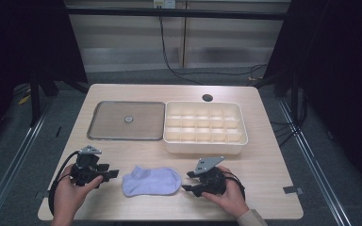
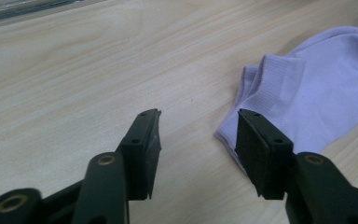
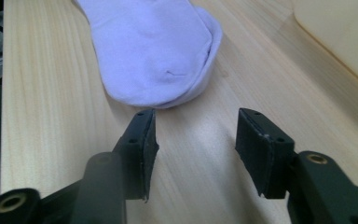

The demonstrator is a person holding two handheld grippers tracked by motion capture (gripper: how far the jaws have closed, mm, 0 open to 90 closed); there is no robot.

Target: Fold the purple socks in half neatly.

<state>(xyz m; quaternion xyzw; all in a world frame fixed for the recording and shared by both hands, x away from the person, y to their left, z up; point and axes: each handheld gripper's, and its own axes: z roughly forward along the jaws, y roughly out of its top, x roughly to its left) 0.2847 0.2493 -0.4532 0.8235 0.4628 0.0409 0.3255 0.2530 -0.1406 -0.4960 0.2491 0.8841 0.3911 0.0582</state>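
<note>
At the lower left of the high view the left tool (image 1: 113, 173) rests in a hand on the bench (image 1: 264, 155), jaws apart and holding nothing; at the lower right the right tool (image 1: 187, 181) is likewise spread open and empty. Between them, low in the frame's centre, a lilac sock (image 1: 151, 181) lies flat, its cuff end just beside the left tool, its toe near the right. Farther up sit a metal tray (image 1: 126, 121) at centre left and a cream divided box (image 1: 205, 128) touching its right side.

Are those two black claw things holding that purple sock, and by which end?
No. Both the left hand-held gripper and the right hand-held gripper are open, beside the sock.
</note>
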